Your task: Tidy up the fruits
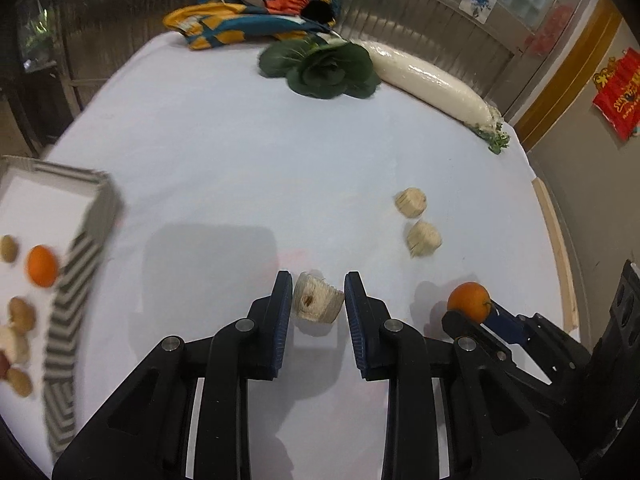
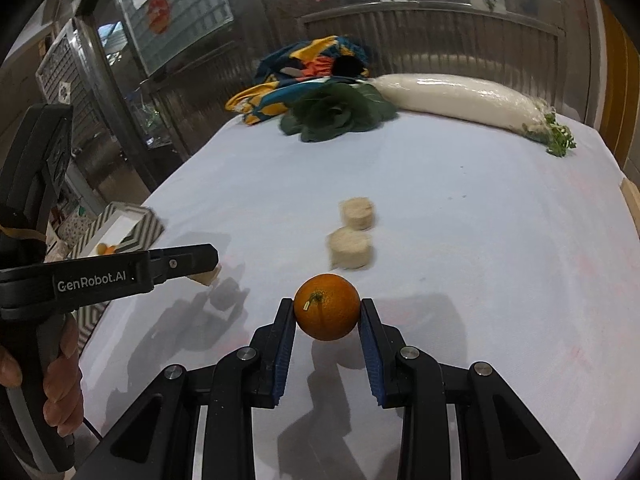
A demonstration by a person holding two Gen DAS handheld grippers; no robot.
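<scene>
An orange (image 2: pixel 327 306) is pinched in the right claw (image 2: pixel 327 312) and a pale chunk (image 1: pixel 318 302) in the left claw (image 1: pixel 318 300), both raised above the table (image 1: pixel 224 168), presumably for transfer to the tray (image 1: pixel 76 264).

— Where does everything sit on the tabletop (image 1: pixel 208 152)?
— Tray (image 1: pixel 86 248) at nine o'clock, an orange (image 1: pixel 41 266) in it. Two cut chunks (image 1: pixel 418 220) at two o'clock, one behind the other. At twelve, the leafy vegetable (image 1: pixel 324 68) lies before the bundled cloth (image 1: pixel 256 8), the radish (image 1: pixel 428 78) to its right.
— And nearest?
— Another chunk (image 1: pixel 318 300) at six, between the left hand-held gripper (image 1: pixel 318 304) fingers.
</scene>
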